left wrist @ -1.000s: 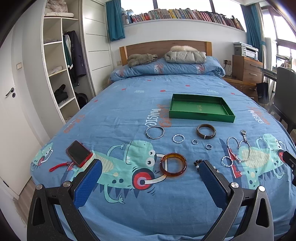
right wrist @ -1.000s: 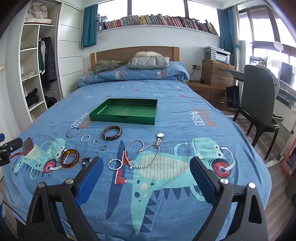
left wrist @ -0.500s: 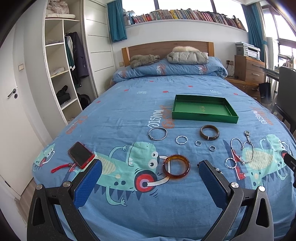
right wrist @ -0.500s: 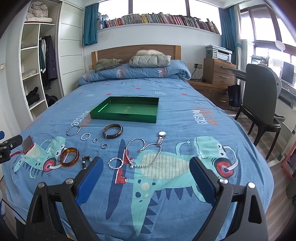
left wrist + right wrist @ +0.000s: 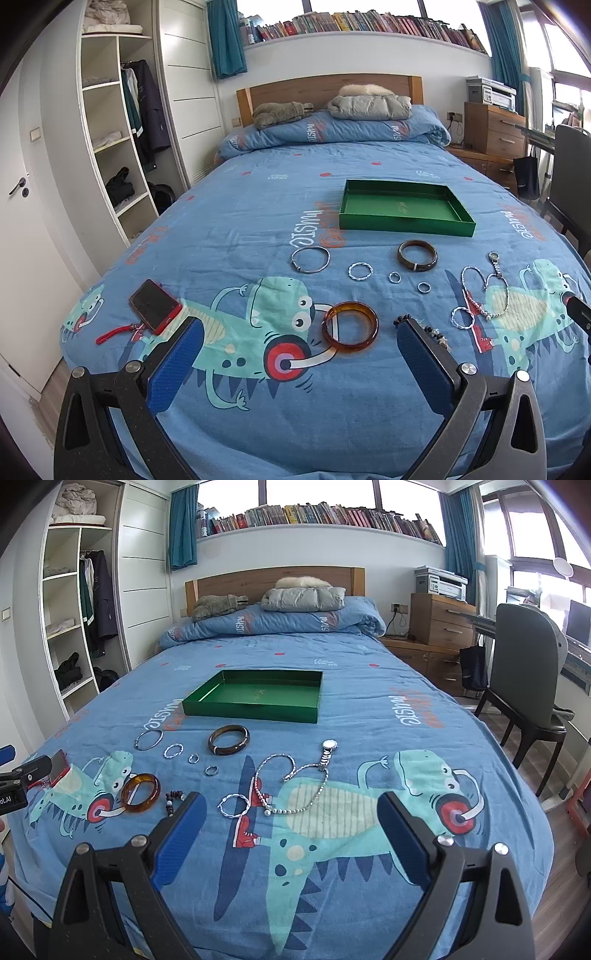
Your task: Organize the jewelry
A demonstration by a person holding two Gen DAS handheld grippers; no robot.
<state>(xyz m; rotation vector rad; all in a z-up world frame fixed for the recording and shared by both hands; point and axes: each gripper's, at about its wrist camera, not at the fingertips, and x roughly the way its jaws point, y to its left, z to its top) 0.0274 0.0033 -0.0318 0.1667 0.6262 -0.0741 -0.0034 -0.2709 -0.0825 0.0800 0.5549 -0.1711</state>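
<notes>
The translucent amber plastic bangle (image 5: pixel 350 327) lies flat on the blue cartoon-print bedspread (image 5: pixel 258 229), just ahead of my wide-open, empty left gripper (image 5: pixel 299 349), probably nearer it than my equally splayed right gripper (image 5: pixel 288 821), short of the green tray (image 5: pixel 402 206).

We see a green tray (image 5: pixel 405 222), an amber bangle (image 5: pixel 349 328), a red phone (image 5: pixel 155 306), and blue bedding (image 5: pixel 240 221) with teal dinosaurs.
</notes>
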